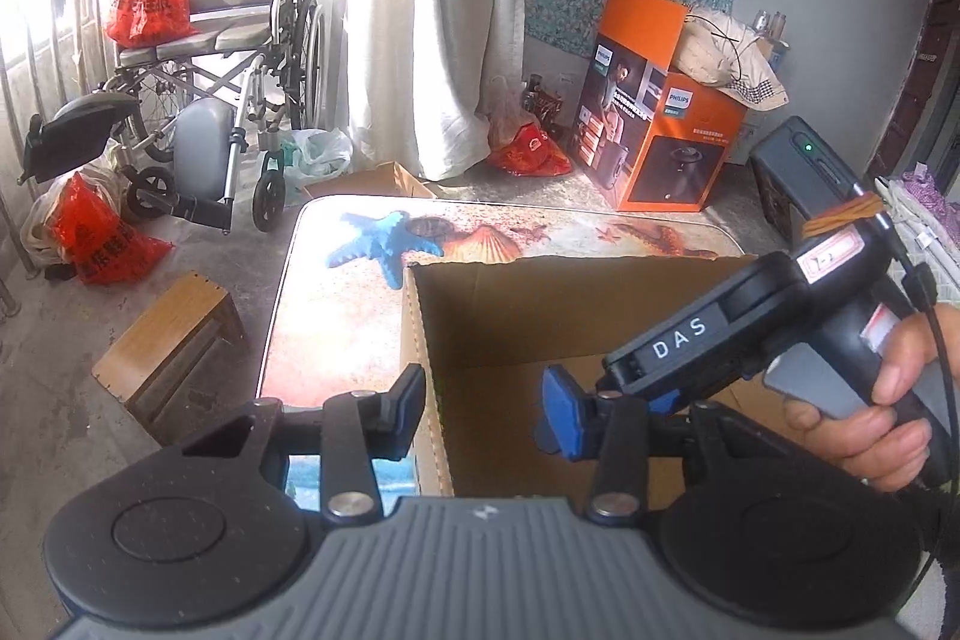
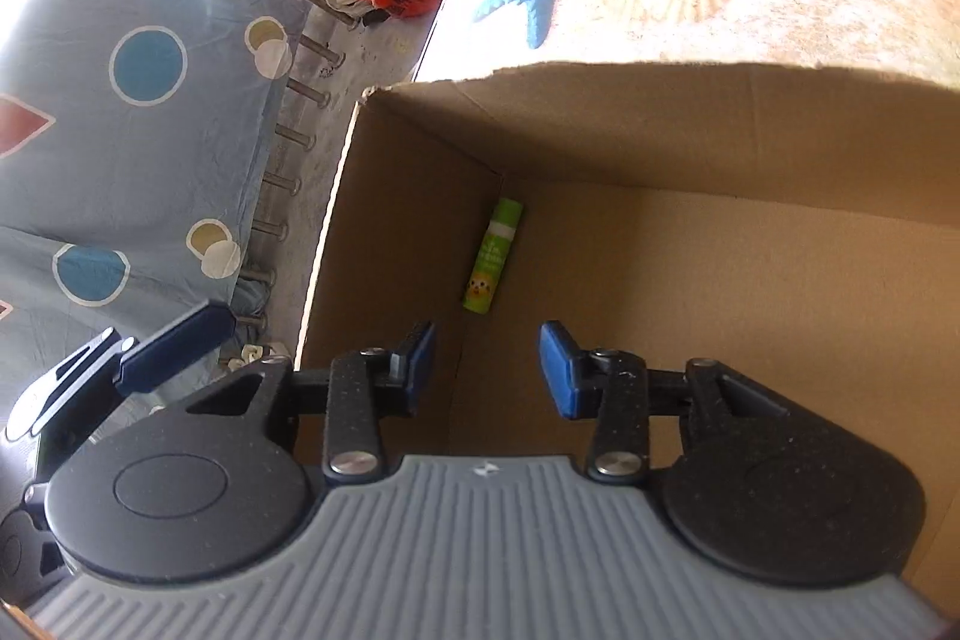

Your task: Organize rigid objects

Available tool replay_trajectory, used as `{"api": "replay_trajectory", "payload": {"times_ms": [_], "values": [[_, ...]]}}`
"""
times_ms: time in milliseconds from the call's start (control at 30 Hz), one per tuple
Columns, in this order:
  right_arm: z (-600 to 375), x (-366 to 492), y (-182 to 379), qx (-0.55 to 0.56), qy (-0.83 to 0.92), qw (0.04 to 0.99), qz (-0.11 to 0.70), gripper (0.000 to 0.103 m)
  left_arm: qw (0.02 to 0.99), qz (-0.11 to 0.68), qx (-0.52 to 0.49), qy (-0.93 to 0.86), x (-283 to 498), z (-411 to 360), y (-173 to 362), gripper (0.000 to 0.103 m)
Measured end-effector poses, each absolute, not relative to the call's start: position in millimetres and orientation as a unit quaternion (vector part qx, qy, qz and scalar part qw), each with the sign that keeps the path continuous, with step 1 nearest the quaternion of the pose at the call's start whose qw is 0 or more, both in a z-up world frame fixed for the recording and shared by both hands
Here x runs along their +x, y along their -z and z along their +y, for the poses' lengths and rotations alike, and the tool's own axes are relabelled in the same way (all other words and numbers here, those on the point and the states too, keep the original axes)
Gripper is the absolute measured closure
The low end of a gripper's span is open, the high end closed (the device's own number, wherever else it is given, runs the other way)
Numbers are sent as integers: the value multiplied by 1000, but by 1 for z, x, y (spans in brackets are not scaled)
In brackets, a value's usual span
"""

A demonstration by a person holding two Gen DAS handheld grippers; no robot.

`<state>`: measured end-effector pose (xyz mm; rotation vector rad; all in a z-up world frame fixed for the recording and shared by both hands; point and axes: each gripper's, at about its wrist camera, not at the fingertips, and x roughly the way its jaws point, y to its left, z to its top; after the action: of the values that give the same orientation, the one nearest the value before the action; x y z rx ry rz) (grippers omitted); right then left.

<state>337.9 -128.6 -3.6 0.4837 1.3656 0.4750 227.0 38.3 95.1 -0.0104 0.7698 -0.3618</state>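
Note:
An open cardboard box point(image 1: 420, 334) stands on a table with a seashell print point(image 1: 336, 292). In the right wrist view a green tube point(image 2: 492, 254) lies on the box floor against the left wall point(image 2: 384, 220). My right gripper point(image 2: 487, 370) is open and empty, just above the box floor, short of the tube. My left gripper point(image 1: 483, 412) is open and empty at the box's left wall, one finger on each side of it. The right gripper's body point(image 1: 780, 322) shows in the left wrist view, held in a hand over the box.
A wooden stool point(image 1: 174, 340) stands left of the table. A wheelchair point(image 1: 240, 58), red bags point(image 1: 102, 238) and an orange carton point(image 1: 654, 112) stand farther back. A blue patterned sheet point(image 2: 138, 100) hangs left of the box.

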Motion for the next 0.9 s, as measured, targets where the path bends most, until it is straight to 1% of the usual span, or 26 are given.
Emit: {"api": "replay_trajectory", "payload": {"times_ms": [33,100,167,367,733,767,800,900], "values": [[-134,329,6,229,-210,708,635,43,912,370,-6,178,223,41,-95,58],[-140,315,12,238,-196,683,663,41,913,367,-8,179,218,44,-94,58],[-149,302,23,258,-175,654,690,36,914,363,-9,179,213,49,-91,58],[-161,291,43,283,-143,614,723,26,922,346,-1,172,205,57,-85,58],[-142,301,84,298,-139,551,767,22,928,339,8,151,211,66,-77,57],[-141,301,86,302,-140,548,767,19,929,339,9,150,212,66,-77,57],[-140,303,85,309,-143,546,765,18,929,339,10,150,213,67,-76,57],[-134,306,85,322,-152,544,760,18,929,339,7,150,213,67,-74,57]]}}
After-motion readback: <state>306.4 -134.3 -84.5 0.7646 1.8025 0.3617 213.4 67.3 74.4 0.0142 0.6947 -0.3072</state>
